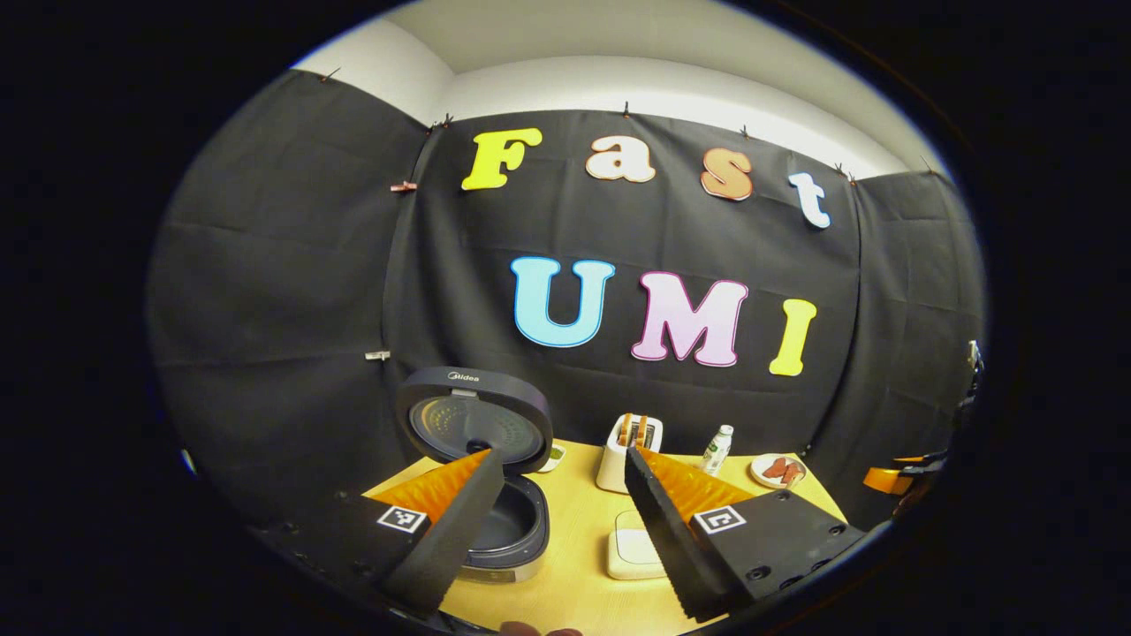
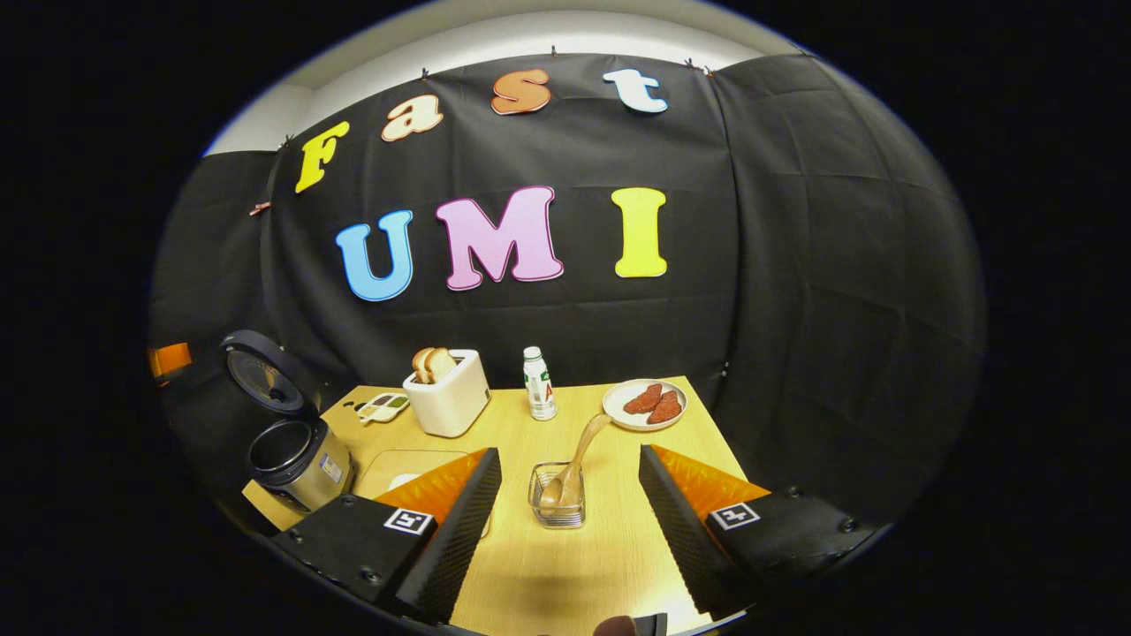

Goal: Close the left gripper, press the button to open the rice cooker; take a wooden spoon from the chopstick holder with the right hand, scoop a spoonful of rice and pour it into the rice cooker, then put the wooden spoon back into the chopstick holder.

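Observation:
The rice cooker (image 1: 508, 530) stands open at the table's left, its lid (image 1: 473, 420) raised upright. My left gripper (image 1: 558, 459) hovers open above and in front of it, holding nothing. In the right gripper view the cooker (image 2: 296, 455) stands at the left edge. A wooden spoon (image 2: 579, 455) rests in the clear chopstick holder (image 2: 558, 503), its handle leaning up to the right. My right gripper (image 2: 570, 455) is open, just short of the holder, and its fingers do not touch the spoon. A pale square container (image 1: 632, 552) lies right of the cooker, partly behind a finger.
A white toaster (image 2: 451, 393) with bread slices, a small bottle (image 2: 537, 384) and a plate (image 2: 618, 415) of red-brown pieces stand along the back of the wooden table (image 2: 565, 574). A small dish (image 2: 384, 406) lies left of the toaster. The other gripper (image 1: 914, 473) is at the far right.

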`<state>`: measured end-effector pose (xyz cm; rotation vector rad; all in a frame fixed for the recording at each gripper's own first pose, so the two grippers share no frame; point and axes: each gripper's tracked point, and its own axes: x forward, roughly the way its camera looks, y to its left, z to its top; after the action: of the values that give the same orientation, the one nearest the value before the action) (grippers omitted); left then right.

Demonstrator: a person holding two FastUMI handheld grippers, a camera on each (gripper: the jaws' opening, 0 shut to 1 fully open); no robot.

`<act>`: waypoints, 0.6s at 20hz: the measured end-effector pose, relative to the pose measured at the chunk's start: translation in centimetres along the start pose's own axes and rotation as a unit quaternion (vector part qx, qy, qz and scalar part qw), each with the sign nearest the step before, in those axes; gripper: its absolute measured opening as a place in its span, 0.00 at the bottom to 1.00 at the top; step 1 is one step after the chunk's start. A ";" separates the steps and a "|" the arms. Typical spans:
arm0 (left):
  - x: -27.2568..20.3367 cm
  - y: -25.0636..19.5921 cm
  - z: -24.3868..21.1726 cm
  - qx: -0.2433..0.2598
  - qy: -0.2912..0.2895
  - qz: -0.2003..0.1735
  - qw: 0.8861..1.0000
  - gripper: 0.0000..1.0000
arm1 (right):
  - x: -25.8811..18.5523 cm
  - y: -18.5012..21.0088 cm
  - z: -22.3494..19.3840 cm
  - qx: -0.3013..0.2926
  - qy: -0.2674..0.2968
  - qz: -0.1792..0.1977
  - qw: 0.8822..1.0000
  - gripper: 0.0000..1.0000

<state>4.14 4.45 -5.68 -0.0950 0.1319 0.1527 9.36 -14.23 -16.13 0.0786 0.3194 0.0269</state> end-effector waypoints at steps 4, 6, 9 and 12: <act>-1.3 -3.4 -1.2 -0.021 0.003 0.003 1.000 0.94 | 4.3 -0.6 -2.4 0.003 0.016 0.021 1.000 0.98; -2.1 -4.3 -1.4 -0.022 0.002 0.007 1.000 0.94 | 6.8 -0.5 -3.9 0.014 0.030 0.036 0.999 0.98; -3.2 -5.3 -1.4 -0.009 0.000 0.012 1.000 0.94 | 10.9 -0.8 -6.4 0.021 0.051 0.044 0.997 0.98; -4.6 -5.4 -1.2 0.009 0.000 0.025 1.000 0.94 | 15.1 -1.1 -8.3 0.034 0.077 0.049 0.995 0.96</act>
<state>0.30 -1.66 -5.76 -0.0732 0.1359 0.2007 21.06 -14.13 -28.76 0.1598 0.4704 0.1200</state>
